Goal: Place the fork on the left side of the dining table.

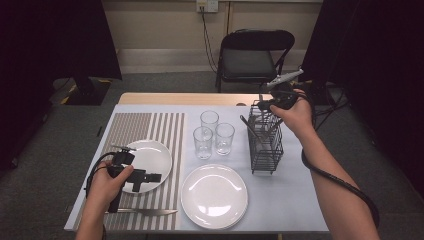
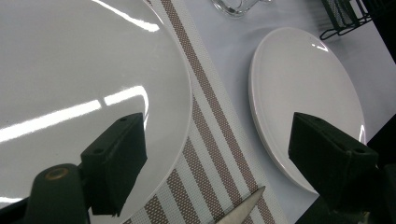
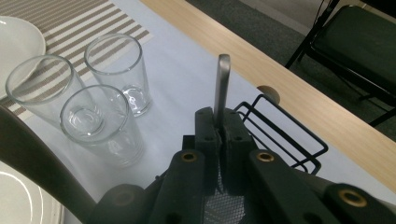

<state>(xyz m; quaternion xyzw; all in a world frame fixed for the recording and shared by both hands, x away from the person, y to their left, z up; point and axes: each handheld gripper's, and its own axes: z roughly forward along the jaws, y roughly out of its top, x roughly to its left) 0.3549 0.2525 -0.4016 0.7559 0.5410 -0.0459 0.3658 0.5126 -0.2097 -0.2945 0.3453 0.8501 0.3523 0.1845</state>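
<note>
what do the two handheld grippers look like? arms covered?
Both are matte black. The left gripper has blocky square pads and brass-coloured pivot screws. The right gripper has the same screws, a grey three-cornered plate on top and a thick black cable along the forearm. Forearms show no sleeves.

placemat (image 1: 147, 125): brown and white stripes
plates (image 1: 214, 196): white
rack (image 1: 265, 145): black wire
utensil handle (image 3: 221, 86): silver

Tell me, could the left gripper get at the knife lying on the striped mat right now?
Probably yes. The left gripper hangs open over the plate on the striped mat, holding nothing, and the knife lies bare just below it, with nothing lying between.
</note>
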